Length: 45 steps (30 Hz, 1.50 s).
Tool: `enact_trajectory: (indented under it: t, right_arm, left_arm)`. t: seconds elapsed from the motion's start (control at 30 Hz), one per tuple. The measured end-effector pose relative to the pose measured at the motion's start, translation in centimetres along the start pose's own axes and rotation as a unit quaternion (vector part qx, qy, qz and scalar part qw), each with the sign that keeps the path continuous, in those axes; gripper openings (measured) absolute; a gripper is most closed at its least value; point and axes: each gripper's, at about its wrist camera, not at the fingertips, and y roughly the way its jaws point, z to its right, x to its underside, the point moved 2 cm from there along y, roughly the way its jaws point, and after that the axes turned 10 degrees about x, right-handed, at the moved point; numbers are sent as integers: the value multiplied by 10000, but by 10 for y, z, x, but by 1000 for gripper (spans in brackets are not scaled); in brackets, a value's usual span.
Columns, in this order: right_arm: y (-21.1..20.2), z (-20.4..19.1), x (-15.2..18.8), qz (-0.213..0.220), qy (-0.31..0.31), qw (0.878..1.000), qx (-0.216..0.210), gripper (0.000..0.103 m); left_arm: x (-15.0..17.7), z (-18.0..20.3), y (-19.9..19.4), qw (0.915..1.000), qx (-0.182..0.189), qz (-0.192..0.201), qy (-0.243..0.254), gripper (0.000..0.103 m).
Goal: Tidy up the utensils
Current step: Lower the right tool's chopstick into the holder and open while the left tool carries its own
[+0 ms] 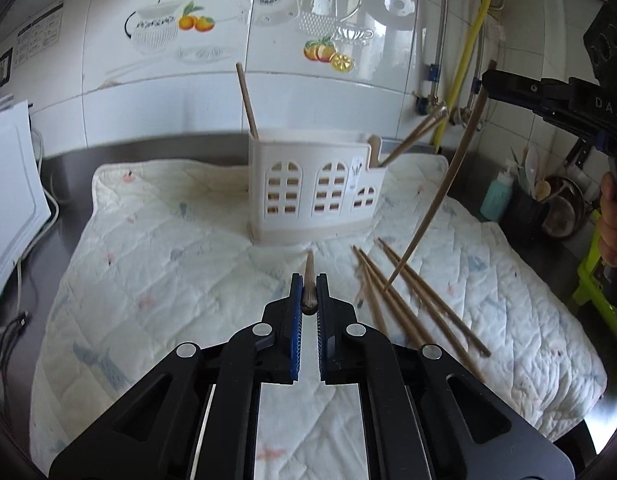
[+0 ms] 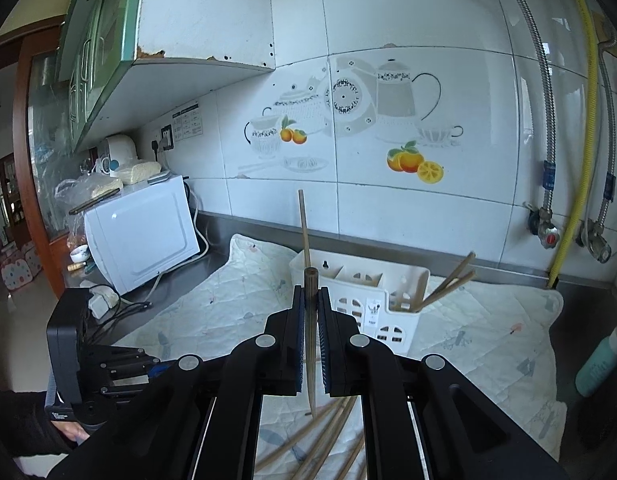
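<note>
My left tool is closed on one chopstick near its thick end, tip pointing ahead toward the white holder, so it can travel straight in. My right tool is clamped on another chopstick, held nearly upright with its tip hanging just above the loose chopsticks on the quilted mat that covers the surface. The holder stands at the mat's far side; a few sticks already lean in its compartments, probably sorted by end.
</note>
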Motion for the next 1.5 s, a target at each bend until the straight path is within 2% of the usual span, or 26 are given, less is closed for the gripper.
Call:
enact_trajectory:
  t: [0.13,0.37,0.57,0.67,0.8,1.0,1.17,1.4,1.5]
  right_arm:
    - [3,6,-25,-31,-15,10000,-55,6]
    - [0,24,-78,164,-32,9998,137,6]
    - [7,41,-122,442,32,9974,562,6]
    - [16,51,-133,546,154,9954,772,6]
    - [41,63,-135,500,361,9937,938,6]
    - [86,72,-114,302,493,9929,1043,6]
    - [119,77,-93,-96,609,9931,994,6]
    - [129,74,-80,-301,555,9928,1016,8]
    - [123,74,-77,-281,557,9925,1050,16]
  left_arm:
    - [-20,-2,5,9999,28,0,110,5]
    - [-63,-9,16,9998,124,-118,119,5]
    - [-90,-13,24,9997,106,-123,199,5]
    - [-102,-12,23,9996,108,-78,243,5]
    - [-120,-11,17,9995,126,16,298,5]
    - [-152,-7,-5,9985,159,330,395,5]
    - [-181,-2,-21,9963,87,658,546,5]
    - [-234,5,-35,9887,-35,1298,743,5]
    - [-252,6,-30,9857,-124,1511,742,5]
